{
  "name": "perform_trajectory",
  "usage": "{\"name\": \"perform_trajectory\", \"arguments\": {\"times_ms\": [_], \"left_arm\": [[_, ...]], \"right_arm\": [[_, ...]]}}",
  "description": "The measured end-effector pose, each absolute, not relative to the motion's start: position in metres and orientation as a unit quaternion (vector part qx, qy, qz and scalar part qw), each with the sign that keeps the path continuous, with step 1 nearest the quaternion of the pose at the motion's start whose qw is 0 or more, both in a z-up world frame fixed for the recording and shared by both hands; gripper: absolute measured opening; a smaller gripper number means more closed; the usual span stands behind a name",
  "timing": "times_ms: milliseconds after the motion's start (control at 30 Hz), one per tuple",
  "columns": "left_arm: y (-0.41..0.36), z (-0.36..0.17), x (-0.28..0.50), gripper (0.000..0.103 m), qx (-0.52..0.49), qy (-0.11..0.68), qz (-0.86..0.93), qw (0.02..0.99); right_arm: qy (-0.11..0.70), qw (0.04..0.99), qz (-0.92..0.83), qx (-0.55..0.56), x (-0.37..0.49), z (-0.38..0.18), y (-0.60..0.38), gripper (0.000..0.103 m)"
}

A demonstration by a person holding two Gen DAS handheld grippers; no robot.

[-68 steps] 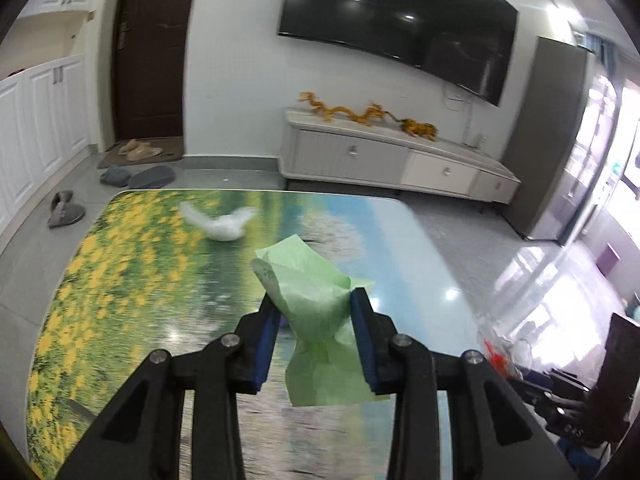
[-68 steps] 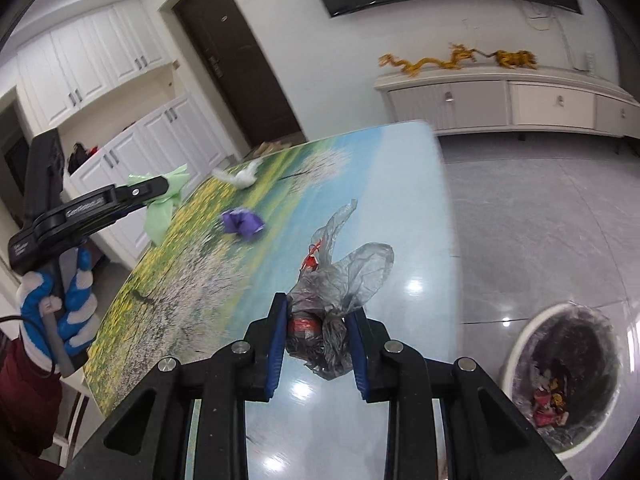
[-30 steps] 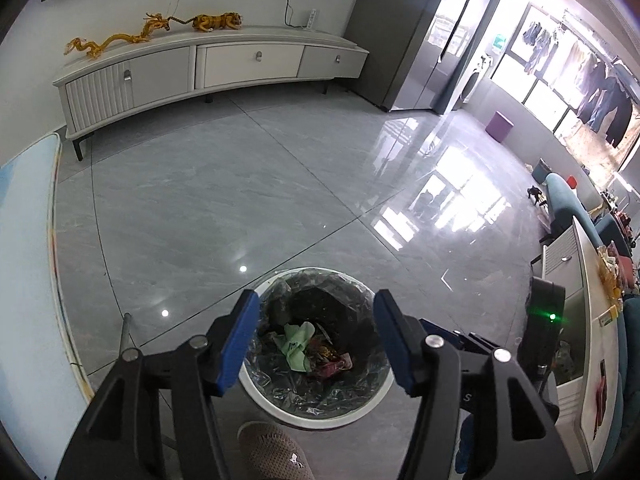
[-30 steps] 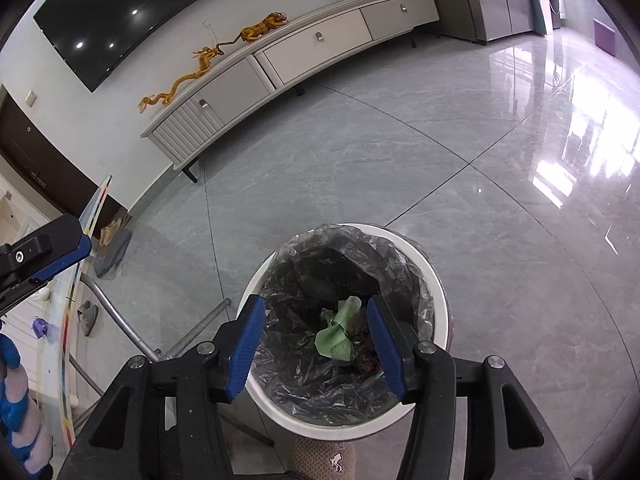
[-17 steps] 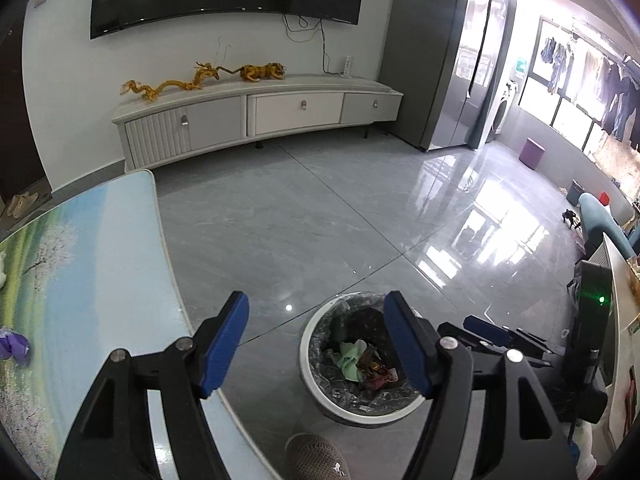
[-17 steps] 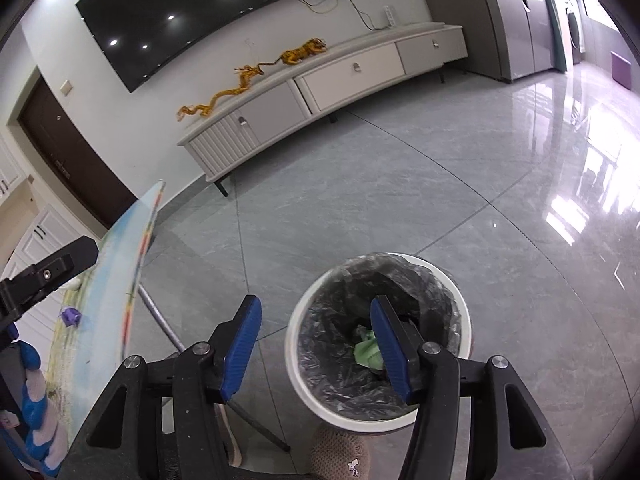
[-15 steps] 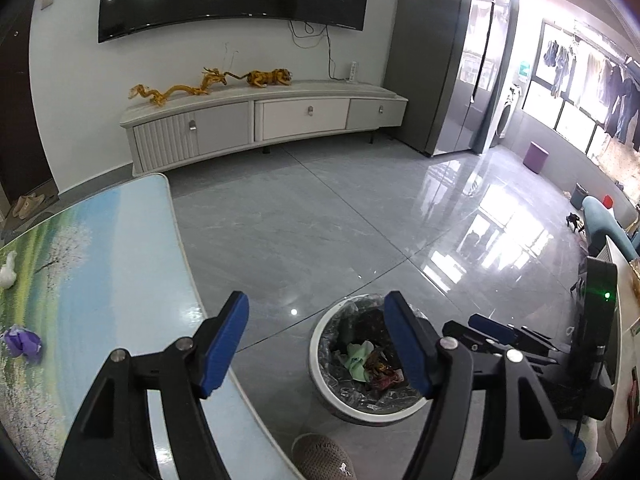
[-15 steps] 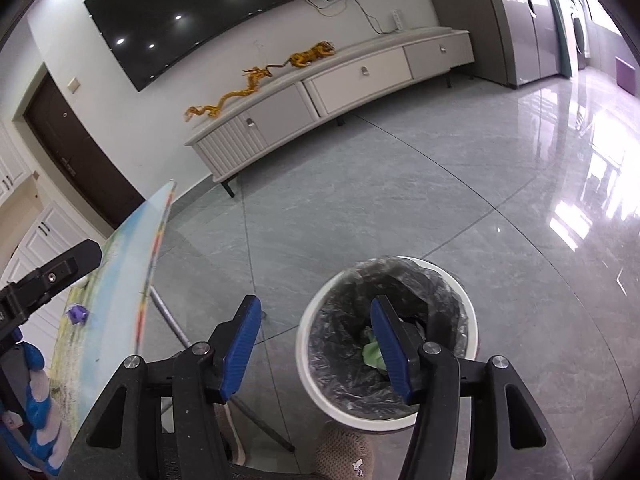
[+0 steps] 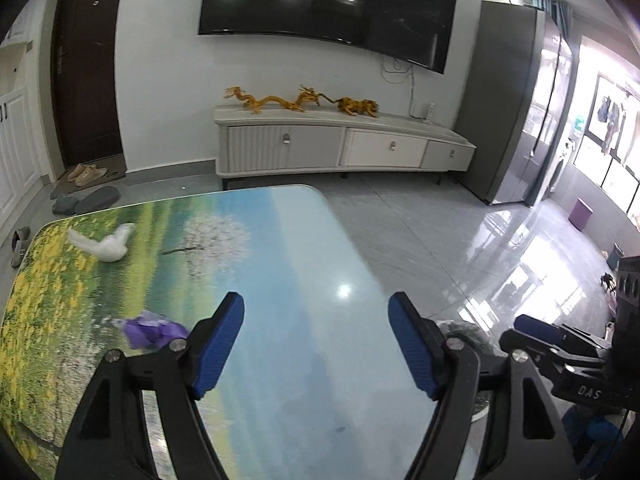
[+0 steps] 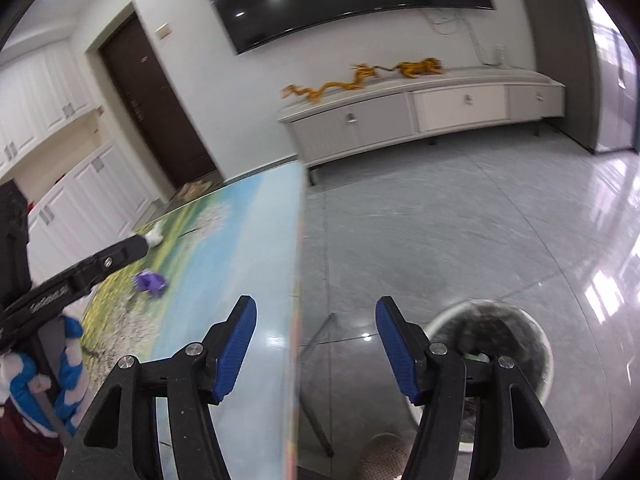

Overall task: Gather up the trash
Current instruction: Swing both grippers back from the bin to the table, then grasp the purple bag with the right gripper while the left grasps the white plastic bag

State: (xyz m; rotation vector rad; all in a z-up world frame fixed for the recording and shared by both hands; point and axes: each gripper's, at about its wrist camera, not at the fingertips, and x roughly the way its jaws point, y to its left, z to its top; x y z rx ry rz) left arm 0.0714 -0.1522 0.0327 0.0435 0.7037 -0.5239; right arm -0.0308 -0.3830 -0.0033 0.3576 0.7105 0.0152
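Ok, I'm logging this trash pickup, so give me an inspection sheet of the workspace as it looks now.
Surface: glossy landscape-print table, mostly bare.
Job's things: purple wad and white wad lie apart on the table; lined trash bin stands on the floor beside it.
Clutter: slippers by the door.
Grippers: left gripper and right gripper both open with nothing between the jaws, which have just been opening.
Cables: wires hang below the TV.
Surroundings: TV cabinet, tiled floor.
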Motion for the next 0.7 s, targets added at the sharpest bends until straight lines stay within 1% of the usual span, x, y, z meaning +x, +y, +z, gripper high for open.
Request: {"name": "perform_trajectory", "arguments": {"times_ms": [167, 300, 500, 700], "left_arm": [[-0.073, 0.026, 0.135, 0.075, 0.016, 0.336, -0.201, 0.92], [-0.038, 0.021, 0.193, 0.075, 0.051, 0.343, -0.188, 0.919], [-0.018, -0.002, 0.261, 0.075, 0.085, 0.371, -0.191, 0.905], [-0.026, -0.034, 0.288, 0.075, 0.129, 0.397, -0.22, 0.882]], "right_arm": [[0.371, 0.917, 0.088, 0.121, 0.023, -0.005, -0.319, 0.063], [0.386, 0.905, 0.16, 0.077, 0.066, -0.012, -0.269, 0.063], [0.39, 0.887, 0.246, 0.034, 0.121, -0.024, -0.204, 0.064], [0.399, 0.869, 0.293, -0.002, 0.16, -0.044, -0.156, 0.064]]}}
